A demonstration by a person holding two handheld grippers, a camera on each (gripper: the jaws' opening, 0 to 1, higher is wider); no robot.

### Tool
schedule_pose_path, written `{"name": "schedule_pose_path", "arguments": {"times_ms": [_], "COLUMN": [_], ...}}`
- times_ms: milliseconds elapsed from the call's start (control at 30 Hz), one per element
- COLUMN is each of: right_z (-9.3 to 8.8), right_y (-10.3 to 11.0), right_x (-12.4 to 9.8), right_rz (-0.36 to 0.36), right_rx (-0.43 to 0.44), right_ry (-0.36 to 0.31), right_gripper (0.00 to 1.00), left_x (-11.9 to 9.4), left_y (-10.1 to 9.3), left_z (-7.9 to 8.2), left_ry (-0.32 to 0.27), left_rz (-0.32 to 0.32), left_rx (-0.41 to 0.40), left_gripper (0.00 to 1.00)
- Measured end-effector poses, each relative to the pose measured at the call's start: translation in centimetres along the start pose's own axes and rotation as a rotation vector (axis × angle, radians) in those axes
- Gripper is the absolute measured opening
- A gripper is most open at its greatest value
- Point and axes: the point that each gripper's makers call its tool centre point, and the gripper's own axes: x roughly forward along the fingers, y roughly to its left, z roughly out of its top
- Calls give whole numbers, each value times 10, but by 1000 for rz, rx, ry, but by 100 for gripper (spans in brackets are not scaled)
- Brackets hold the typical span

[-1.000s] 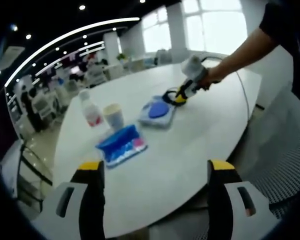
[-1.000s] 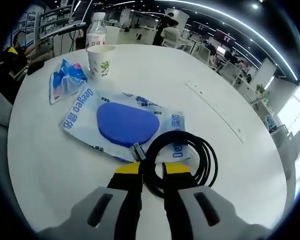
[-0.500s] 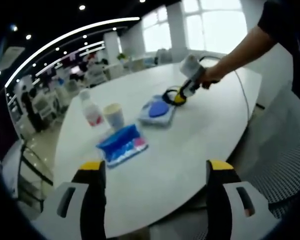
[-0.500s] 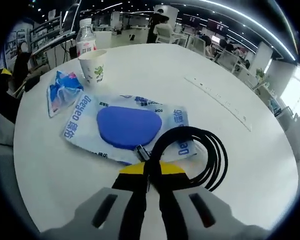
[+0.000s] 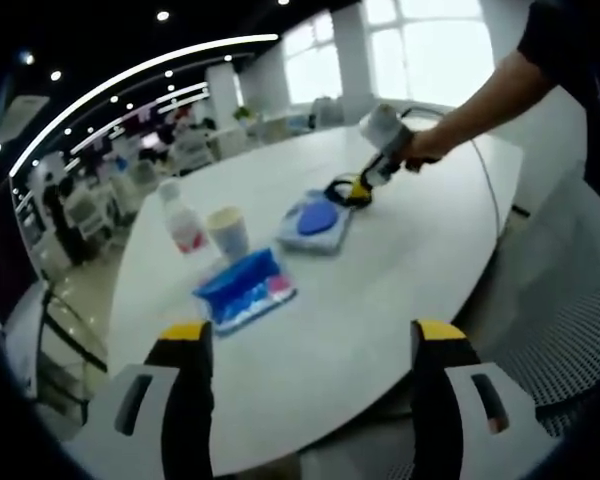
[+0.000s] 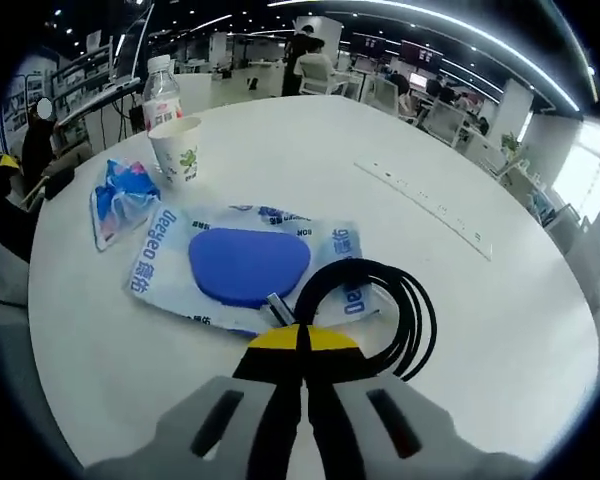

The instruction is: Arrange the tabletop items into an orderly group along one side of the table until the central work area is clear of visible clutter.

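right gripper view: the right tongs (image 6: 302, 345) rise from the bottom edge with their yellow-tipped jaws pressed together on the near loop of a coiled black cable (image 6: 380, 310). the coil lies on the white round worktop (image 6: 500, 330), partly over the corner of a flat wipes pack (image 6: 245, 270) with a blue oval lid; a small metal plug end of the cable shows just beside the jaw tips, on the pack. beyond the pack, toward the far left, stand a paper cup (image 6: 177, 152) and, just behind it, a plastic bottle (image 6: 158, 95) with a pink label. a crumpled blue wrapper (image 6: 123, 195) lies near the cup, apart from the pack. a long pale strip is set into the worktop surface on the right.

left gripper view: the left tongs (image 5: 305, 345) stand wide apart over the near rim of the worktop (image 5: 420, 250), holding nothing. across the surface the same things form a loose row: bottle (image 5: 183, 222), cup (image 5: 228, 232), blue wrapper (image 5: 244, 289), wipes pack (image 5: 315, 220), and cable (image 5: 348, 192). the right tongs (image 5: 361, 190) come in from the right, held by a person's hand (image 5: 418, 150), tips down on the cable at the far edge of the pack. a thin cord trails from that gripper over the far side of the worktop.
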Motion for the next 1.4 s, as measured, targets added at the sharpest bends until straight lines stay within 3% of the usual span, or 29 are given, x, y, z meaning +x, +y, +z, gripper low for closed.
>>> {"name": "schedule_pose_path", "arguments": {"times_ms": [200, 333, 567, 900, 967, 1400], "right_z": [5, 1, -4, -19, -21, -17], "right_y": [8, 7, 0, -1, -2, -4], "right_x": [-1, 6, 15, 27, 29, 18], "right_rz": [22, 28, 20, 48, 46, 26], "right_rx": [-69, -67, -91, -85, -116, -89], "right_ry": [-14, 2, 17, 66, 64, 25], "right_gripper": [1, 17, 20, 15, 13, 11], "left_x": [0, 0, 0, 0, 0, 0], "left_y": [-1, -1, -1, 0, 0, -1], "left_z": [0, 0, -1, -1, -1, -3], "left_ry": [2, 4, 6, 5, 4, 16], "left_rz": [-3, -5, -6, -2, -1, -3], "left_rx": [2, 2, 0, -9, -13, -12], "left_gripper": [77, 77, 77, 77, 77, 75]}}
